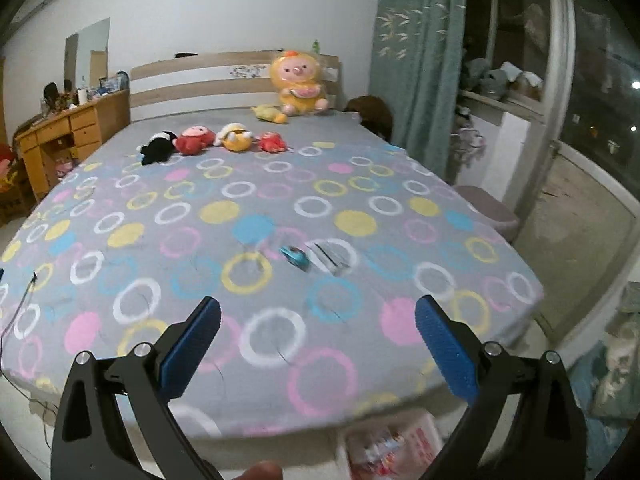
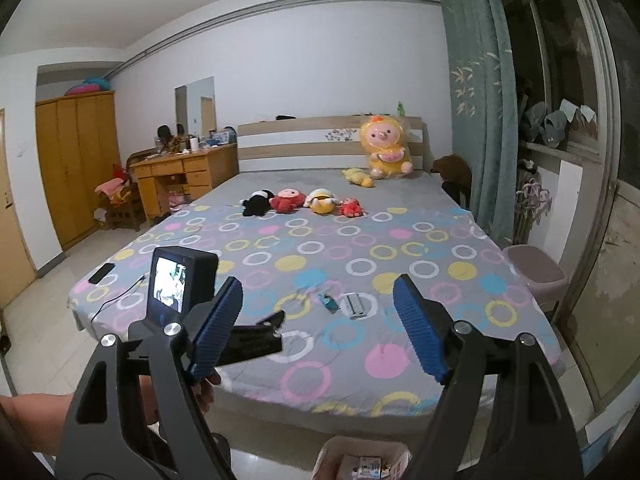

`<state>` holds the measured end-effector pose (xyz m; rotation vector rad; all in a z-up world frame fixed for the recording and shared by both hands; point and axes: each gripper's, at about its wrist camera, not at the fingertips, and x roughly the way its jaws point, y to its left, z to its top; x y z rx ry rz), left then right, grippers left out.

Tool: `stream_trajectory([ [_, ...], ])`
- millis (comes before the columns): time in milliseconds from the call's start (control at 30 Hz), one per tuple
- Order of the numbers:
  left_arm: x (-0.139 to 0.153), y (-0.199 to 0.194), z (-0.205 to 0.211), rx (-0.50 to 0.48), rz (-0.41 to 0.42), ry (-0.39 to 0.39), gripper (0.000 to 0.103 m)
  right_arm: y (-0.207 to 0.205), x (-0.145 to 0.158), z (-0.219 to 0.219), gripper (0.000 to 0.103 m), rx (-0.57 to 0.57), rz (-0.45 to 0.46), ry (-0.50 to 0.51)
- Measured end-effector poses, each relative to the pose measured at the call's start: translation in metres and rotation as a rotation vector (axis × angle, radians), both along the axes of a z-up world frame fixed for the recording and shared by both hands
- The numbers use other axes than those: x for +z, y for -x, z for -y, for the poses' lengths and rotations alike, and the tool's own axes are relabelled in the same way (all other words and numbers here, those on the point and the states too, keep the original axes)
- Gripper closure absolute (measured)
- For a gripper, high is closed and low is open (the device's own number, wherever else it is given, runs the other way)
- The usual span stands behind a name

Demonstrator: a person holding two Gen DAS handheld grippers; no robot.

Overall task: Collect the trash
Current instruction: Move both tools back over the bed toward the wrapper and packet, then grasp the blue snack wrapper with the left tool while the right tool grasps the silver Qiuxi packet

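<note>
Blue ribbed pads fill the near edge of both views. From the left wrist, the left gripper is held level above the near end of the bed, its jaws spread wide with nothing between them. A fingertip shows at the bottom edge, behind the black frame. From the right wrist, the right gripper is spread just as wide and holds nothing; it points along the bed from a spot further back and higher. To its left stands the other gripper's camera with its lit screen, and a bare forearm reaches in from the near left corner.

On the patterned sheet, near the middle of the bed's near half, lie two pieces of trash side by side: a small blue wrapper on the left and a flat silver-grey packet just to its right, apart from both grippers. On the floor at the bed's near edge stands a bin lined with a pink-white bag, holding some scraps. Far up the bed sits a row of plush toys.
</note>
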<state>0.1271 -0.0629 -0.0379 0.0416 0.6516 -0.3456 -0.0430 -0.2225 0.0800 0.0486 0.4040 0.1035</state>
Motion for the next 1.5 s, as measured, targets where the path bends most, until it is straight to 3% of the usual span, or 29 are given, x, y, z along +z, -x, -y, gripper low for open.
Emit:
stream_trajectory([
  [333, -0.053, -0.123, -0.002, 0.074, -0.055, -0.034, 0.008, -0.126, -0.043, 0.016, 0.026, -0.017, -0.092, 0.034],
  [567, -0.103, -0.188, 0.003, 0.071, -0.18, -0.057, 0.008, -0.225, -0.101, 0.036, 0.026, -0.046, -0.201, 0.043],
  [767, -0.14, -0.222, 0.025, 0.037, -0.245, -0.093, 0.008, -0.301, -0.165, 0.045, 0.026, -0.035, -0.333, 0.067],
  [1067, -0.182, -0.261, 0.053, 0.004, -0.317, -0.161, 0.008, -0.374, -0.246, 0.059, 0.026, -0.005, -0.491, 0.051],
  [1300, -0.206, -0.285, 0.065, -0.044, -0.328, -0.216, 0.008, -0.412, -0.301, 0.063, 0.026, 0.023, -0.588, 0.043],
  [1500, -0.217, -0.295, 0.073, -0.104, -0.321, -0.217, 0.008, -0.432, -0.326, 0.064, 0.026, 0.037, -0.629, 0.046],
])
